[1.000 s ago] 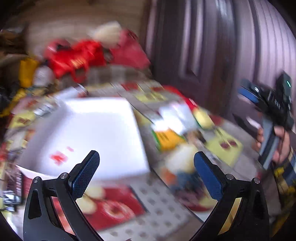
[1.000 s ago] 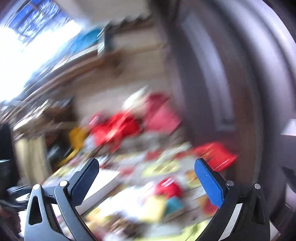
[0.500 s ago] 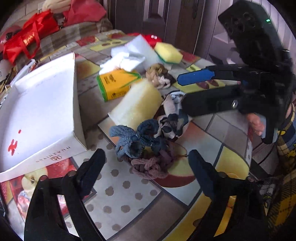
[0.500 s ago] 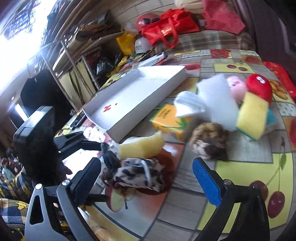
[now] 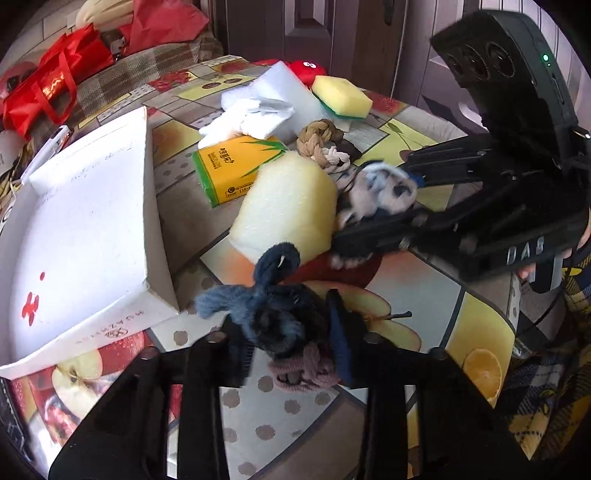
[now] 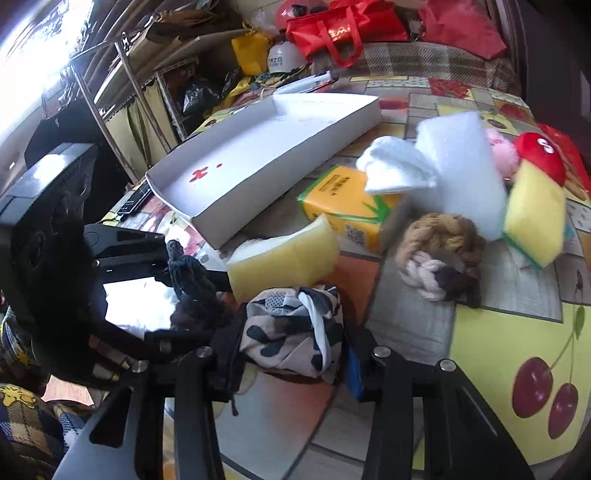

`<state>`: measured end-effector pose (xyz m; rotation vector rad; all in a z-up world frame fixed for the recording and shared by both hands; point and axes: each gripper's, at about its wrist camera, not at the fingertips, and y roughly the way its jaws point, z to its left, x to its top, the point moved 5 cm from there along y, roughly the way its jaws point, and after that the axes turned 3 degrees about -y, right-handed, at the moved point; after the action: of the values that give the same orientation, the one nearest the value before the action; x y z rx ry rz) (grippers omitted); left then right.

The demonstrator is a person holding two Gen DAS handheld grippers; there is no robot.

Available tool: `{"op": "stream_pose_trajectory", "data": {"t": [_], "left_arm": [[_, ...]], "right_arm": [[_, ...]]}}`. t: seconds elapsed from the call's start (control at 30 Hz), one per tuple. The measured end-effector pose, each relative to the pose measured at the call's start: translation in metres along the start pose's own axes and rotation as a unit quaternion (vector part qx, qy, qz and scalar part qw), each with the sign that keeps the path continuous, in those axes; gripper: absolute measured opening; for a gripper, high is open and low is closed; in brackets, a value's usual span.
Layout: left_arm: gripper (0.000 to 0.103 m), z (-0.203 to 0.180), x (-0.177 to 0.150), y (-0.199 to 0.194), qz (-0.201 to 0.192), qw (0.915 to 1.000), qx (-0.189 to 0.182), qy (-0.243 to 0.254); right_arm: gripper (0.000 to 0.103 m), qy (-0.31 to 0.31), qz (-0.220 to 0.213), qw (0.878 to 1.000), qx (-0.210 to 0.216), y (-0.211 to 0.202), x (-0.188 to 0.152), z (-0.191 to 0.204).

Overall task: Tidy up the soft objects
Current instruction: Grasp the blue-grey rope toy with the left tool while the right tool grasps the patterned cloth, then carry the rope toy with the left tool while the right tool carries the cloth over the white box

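Note:
My left gripper (image 5: 290,343) is shut on a dark blue knitted knot (image 5: 273,310) that rests on the tablecloth, with a mauve knitted knot (image 5: 303,369) lying under it. To its right, my right gripper (image 6: 291,354) has its jaws closing on a black-and-white spotted cloth (image 6: 291,328), and the pads press its sides. The left wrist view shows that cloth (image 5: 380,192) in the right gripper (image 5: 384,206). A pale yellow foam piece (image 5: 288,206) lies just behind both. An open white box (image 5: 155,229) stands to the left.
Behind the foam lie an orange tissue pack (image 5: 236,166), a brown and white rope knot (image 5: 321,140), a white cloth (image 5: 251,114), a white foam block (image 6: 461,166), a yellow-green sponge (image 5: 343,98) and a red plush (image 6: 539,151). Red bags (image 6: 340,26) sit beyond the table.
Both grippers came down to the table and closed. The left one took hold of the dark blue knot, and the right one closed onto the spotted cloth.

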<state>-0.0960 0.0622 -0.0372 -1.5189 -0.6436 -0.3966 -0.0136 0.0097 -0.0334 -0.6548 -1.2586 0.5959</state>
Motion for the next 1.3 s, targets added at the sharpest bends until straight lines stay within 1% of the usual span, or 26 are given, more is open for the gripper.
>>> {"op": "stream_pose_trajectory", "data": {"t": [0.07,0.13,0.2,0.27,0.3,0.33,0.37,0.4,0.43,0.47,0.53,0.6,0.7,0.77,0.8,0.9,1.03,1.13,1.2,1.27,1.3], "left_arm": [[0.028,0.002,-0.001,-0.003,-0.006,0.9999,0.0,-0.011],[0.028,0.004,-0.002,-0.01,-0.023,0.9995,0.007,-0.019],[0.028,0.005,-0.001,-0.02,-0.052,0.9982,0.016,-0.024],[0.028,0.009,0.002,-0.032,-0.088,0.9951,0.033,-0.032],[0.028,0.015,0.005,-0.043,-0.12,0.9908,0.047,-0.04],[0.028,0.019,0.007,-0.049,-0.14,0.9875,0.059,-0.044],[0.028,0.024,0.009,-0.058,-0.169,0.9811,0.082,-0.047],[0.028,0.029,0.011,-0.067,-0.202,0.9718,0.114,-0.044],[0.028,0.032,0.012,-0.071,-0.22,0.965,0.137,-0.041],[0.028,0.036,0.013,-0.072,-0.231,0.9603,0.151,-0.043],[0.028,0.05,0.012,-0.073,-0.233,0.9587,0.146,-0.071],[0.028,0.061,0.01,-0.075,-0.237,0.9558,0.144,-0.098],[0.028,0.072,0.006,-0.079,-0.242,0.949,0.157,-0.127],[0.028,0.077,0.003,-0.081,-0.246,0.9449,0.166,-0.139],[0.028,0.081,0.002,-0.082,-0.247,0.9424,0.176,-0.14],[0.028,0.09,0.0,-0.087,-0.252,0.9357,0.21,-0.13],[0.028,0.11,-0.001,-0.088,-0.255,0.9291,0.232,-0.135],[0.028,0.129,-0.004,-0.095,-0.269,0.92,0.248,-0.141],[0.028,0.142,-0.007,-0.099,-0.274,0.9139,0.259,-0.151],[0.028,0.155,-0.009,-0.101,-0.276,0.9096,0.263,-0.166],[0.028,0.162,-0.011,-0.104,-0.28,0.9047,0.27,-0.174]], "right_arm": [[0.042,0.007,-0.008,1.0,-0.005,-0.007,-0.001,-0.005],[0.042,0.016,-0.035,0.999,-0.011,-0.021,0.004,-0.012],[0.042,0.018,-0.065,0.998,-0.019,-0.037,0.01,-0.015],[0.042,0.013,-0.114,0.992,-0.045,-0.059,0.02,-0.016],[0.042,0.009,-0.142,0.988,-0.06,-0.07,0.025,-0.015],[0.042,0.005,-0.173,0.982,-0.078,-0.082,0.031,-0.015],[0.042,0.004,-0.201,0.975,-0.094,-0.09,0.035,-0.015],[0.042,0.003,-0.23,0.967,-0.11,-0.098,0.039,-0.015],[0.042,0.001,-0.264,0.956,-0.13,-0.107,0.042,-0.014],[0.042,-0.002,-0.289,0.946,-0.147,-0.112,0.044,-0.013],[0.042,-0.008,-0.323,0.93,-0.175,-0.114,0.045,-0.009],[0.042,0.0,-0.336,0.925,-0.18,-0.109,0.047,-0.008],[0.042,0.008,-0.342,0.922,-0.181,-0.095,0.047,-0.002],[0.042,0.017,-0.339,0.924,-0.175,-0.085,0.045,-0.001],[0.042,0.021,-0.336,0.926,-0.172,-0.081,0.042,0.0],[0.042,0.024,-0.33,0.929,-0.167,-0.071,0.041,0.006],[0.042,0.019,-0.334,0.929,-0.158,-0.067,0.049,0.015],[0.042,0.014,-0.321,0.936,-0.146,-0.054,0.055,0.023],[0.042,0.014,-0.32,0.937,-0.139,-0.048,0.06,0.029],[0.042,0.012,-0.317,0.939,-0.136,-0.043,0.063,0.033],[0.042,0.011,-0.315,0.94,-0.133,-0.04,0.064,0.035]]}}
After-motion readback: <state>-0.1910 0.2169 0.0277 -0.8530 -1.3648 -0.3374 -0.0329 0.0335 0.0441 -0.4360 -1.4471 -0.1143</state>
